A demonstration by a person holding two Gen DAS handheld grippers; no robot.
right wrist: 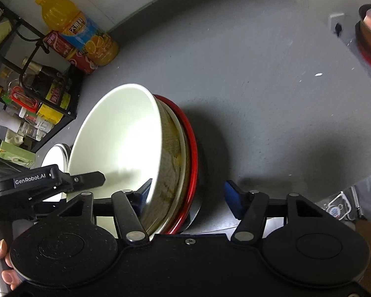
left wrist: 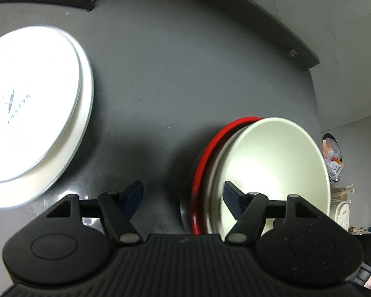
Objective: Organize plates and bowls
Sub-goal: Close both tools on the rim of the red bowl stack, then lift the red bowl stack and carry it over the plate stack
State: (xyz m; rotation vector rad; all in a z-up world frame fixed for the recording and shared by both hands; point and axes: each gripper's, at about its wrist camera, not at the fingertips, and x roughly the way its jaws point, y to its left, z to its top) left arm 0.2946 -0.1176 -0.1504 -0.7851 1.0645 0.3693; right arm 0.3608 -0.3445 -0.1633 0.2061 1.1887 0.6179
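Note:
A stack of bowls stands on the grey counter: a cream bowl (left wrist: 272, 163) (right wrist: 116, 143) nested on top, a red-rimmed bowl (left wrist: 205, 158) (right wrist: 191, 148) beneath. My left gripper (left wrist: 183, 198) is open, its right finger over the cream bowl's inside and its left finger outside the stack, straddling the rims. My right gripper (right wrist: 188, 195) is open, straddling the stack's opposite rim, left finger inside the cream bowl. A stack of white plates (left wrist: 37, 104) lies at the left; it shows small in the right wrist view (right wrist: 54, 156).
A black wire rack (right wrist: 24, 79) with bottles and jars stands at the back left. An orange juice bottle (right wrist: 79, 29) and a red can (right wrist: 69, 52) lie beside it. The grey counter (left wrist: 173, 74) ends at a wall ledge (left wrist: 284, 37).

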